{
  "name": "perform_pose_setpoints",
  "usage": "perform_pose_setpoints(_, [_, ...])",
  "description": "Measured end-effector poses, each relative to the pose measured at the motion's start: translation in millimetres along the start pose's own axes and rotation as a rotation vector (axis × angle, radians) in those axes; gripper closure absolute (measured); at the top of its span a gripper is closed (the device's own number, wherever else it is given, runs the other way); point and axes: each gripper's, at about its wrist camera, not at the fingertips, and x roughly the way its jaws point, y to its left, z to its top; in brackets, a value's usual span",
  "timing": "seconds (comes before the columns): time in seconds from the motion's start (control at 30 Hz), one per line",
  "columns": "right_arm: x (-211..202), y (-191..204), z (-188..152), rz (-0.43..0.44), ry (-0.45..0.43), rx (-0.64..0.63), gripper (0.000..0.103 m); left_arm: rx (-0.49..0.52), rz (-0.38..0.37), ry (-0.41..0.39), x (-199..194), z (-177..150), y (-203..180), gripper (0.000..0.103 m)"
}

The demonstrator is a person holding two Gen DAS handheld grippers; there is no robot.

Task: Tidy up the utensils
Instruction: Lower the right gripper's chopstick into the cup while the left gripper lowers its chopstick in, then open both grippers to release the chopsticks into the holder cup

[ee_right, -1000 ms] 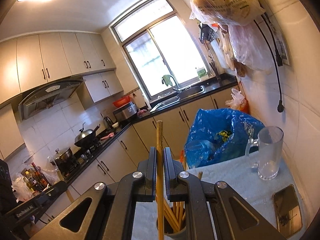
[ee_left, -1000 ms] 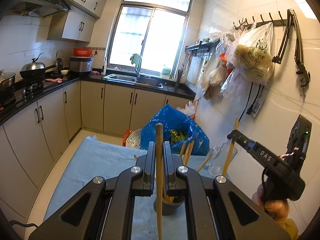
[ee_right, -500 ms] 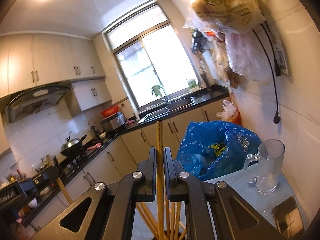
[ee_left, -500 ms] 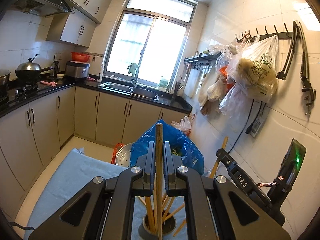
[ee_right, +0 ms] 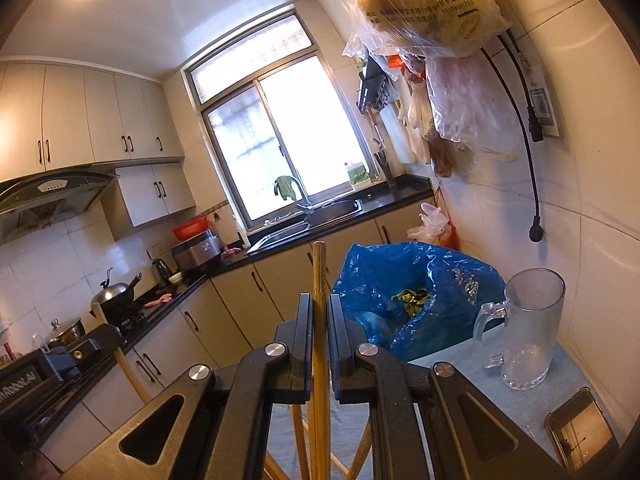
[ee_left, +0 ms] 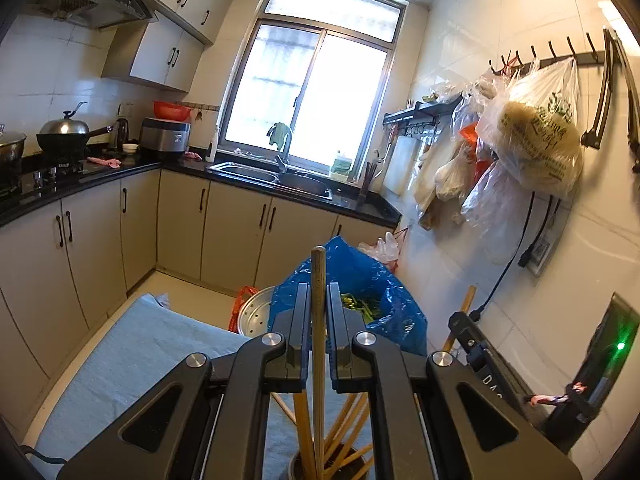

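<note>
Your left gripper (ee_left: 319, 300) points forward and a little down, its two black fingers (ee_left: 301, 320) closed tight on a thin upright stick. Your right gripper (ee_right: 319, 312) sits in the same pose, fingers (ee_right: 340, 328) clamped on a stick too. The two grippers are side by side, close together.
</note>
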Motion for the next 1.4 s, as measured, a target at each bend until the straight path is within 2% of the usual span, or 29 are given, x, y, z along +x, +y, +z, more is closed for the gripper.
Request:
perform_pose_setpoints(0.2, [4,-3,-6,0.0,0.003,0.004,0.096,0.007,0.012,0.002,7,-7,1,0.096])
perform_pose_setpoints(0.53, [-3,-1,-26,0.006,0.004,-0.051,0.096,0.012,0.012,0.071,18,-35,3,0.096])
perform_pose_setpoints(1.27, [-8,-16,-60,0.013,0.099,-0.085,0.096,0.052,0.049,0.139,21,-71,1,0.096])
perform_pose_setpoints(1.4, [-7,-18,-63,0.011,0.108,-0.092,0.095,0.059,0.059,0.132,19,-75,2,0.096])
